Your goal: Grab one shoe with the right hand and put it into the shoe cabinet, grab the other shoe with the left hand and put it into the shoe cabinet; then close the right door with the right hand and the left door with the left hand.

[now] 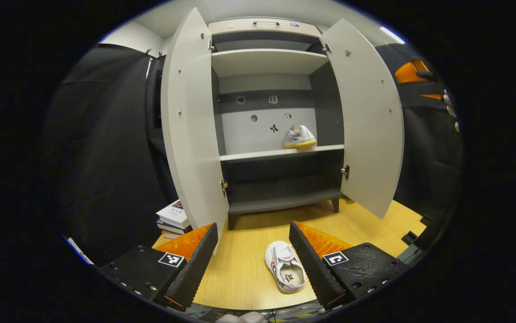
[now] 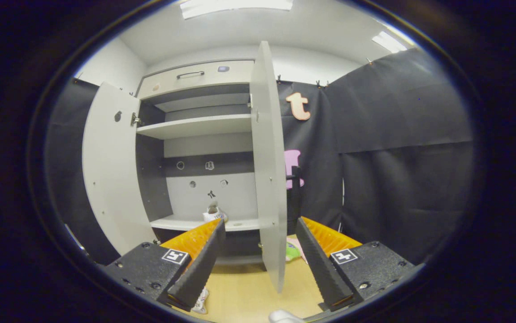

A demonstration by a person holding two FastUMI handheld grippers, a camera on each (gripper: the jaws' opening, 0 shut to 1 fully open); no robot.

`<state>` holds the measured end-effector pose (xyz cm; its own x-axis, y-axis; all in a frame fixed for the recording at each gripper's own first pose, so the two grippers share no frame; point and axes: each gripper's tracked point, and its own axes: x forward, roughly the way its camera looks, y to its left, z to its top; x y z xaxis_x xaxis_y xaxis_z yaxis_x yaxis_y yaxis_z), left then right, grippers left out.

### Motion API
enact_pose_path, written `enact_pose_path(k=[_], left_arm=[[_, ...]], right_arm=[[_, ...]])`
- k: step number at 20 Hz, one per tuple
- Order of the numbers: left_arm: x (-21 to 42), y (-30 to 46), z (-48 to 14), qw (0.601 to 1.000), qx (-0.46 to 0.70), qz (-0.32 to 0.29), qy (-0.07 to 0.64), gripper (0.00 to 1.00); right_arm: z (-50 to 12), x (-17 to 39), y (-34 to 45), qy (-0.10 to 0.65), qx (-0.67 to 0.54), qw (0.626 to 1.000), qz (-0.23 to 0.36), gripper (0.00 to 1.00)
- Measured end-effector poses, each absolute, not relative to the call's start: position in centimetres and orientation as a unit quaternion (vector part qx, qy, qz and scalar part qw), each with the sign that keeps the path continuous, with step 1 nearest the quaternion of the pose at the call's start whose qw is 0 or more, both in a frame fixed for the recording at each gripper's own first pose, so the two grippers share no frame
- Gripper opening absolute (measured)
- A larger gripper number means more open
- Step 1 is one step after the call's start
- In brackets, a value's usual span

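Note:
The shoe cabinet [image 1: 280, 154] stands with both doors swung wide. One white shoe [image 1: 299, 137] rests on its middle shelf at the right. The other white shoe [image 1: 284, 266] lies on the wooden floor, sole down, between the fingers of my left gripper [image 1: 253, 262], which is open and hovers above it. In the right gripper view the right door [image 2: 268, 166] stands edge-on just ahead of my open right gripper [image 2: 260, 262], with nothing between its fingers. The shelved shoe [image 2: 214, 215] peeks out on the shelf, and a bit of the floor shoe [image 2: 201, 301] shows at the bottom.
A stack of books [image 1: 173, 219] lies on the floor behind the left door [image 1: 190, 130]. Black cloth walls close in both sides. A green and pink object [image 2: 292, 251] sits on the floor behind the right door. The floor [image 1: 240, 269] is light wood.

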<state>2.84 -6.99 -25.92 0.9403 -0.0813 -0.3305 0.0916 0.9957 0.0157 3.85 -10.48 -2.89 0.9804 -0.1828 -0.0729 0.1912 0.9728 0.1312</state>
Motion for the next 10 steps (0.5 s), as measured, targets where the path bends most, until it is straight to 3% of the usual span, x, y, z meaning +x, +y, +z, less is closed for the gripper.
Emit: enact_pose_path(k=[10], left_arm=[[3.0,-9.7,-42.7,0.953,0.040,-0.068,0.291,0.97]], right_arm=[[-6.1,0.4,-12.9,0.085,0.046,0.985,-0.146,1.00]])
